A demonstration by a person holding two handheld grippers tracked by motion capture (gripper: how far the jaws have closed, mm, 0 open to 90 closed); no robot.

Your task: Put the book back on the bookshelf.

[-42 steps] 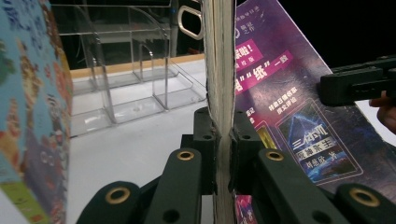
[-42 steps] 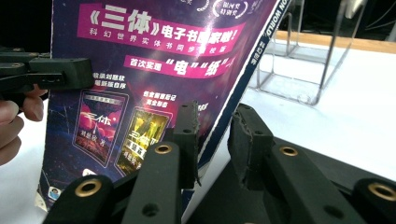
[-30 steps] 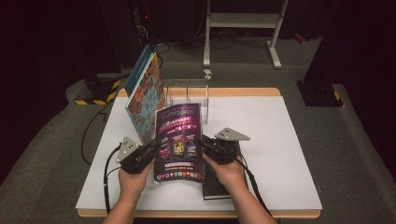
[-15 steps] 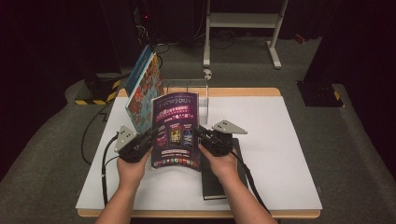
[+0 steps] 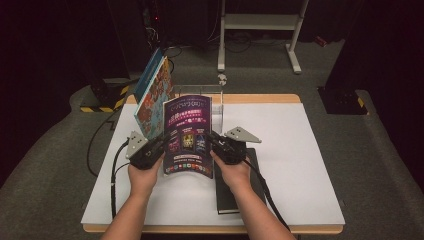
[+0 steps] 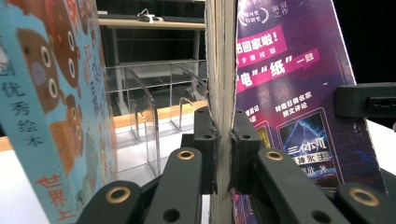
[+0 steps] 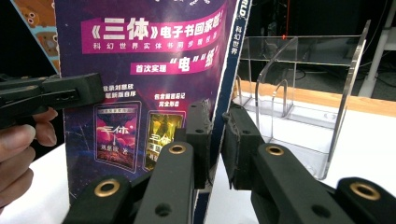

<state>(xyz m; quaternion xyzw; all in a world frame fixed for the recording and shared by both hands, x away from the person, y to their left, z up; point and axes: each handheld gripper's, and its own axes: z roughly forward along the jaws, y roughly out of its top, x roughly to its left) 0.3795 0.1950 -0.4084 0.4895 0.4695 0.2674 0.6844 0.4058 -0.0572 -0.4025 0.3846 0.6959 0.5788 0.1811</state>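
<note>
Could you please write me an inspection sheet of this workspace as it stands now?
Surface: white table, wooden edge.
Job's things: purple book upright, held at both side edges; clear rack behind it.
Clutter: blue picture book leaning at the rack's left; black book flat under the right hand.
Grippers: left tool and right tool both shut on the purple book.
Cables: one trailing from each tool.
Surroundings: dark room, white stand beyond.

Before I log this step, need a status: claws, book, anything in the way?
Both claws, left and right, shut on purple book, held upright. Clear rack behind. Blue book leaning at left.
</note>
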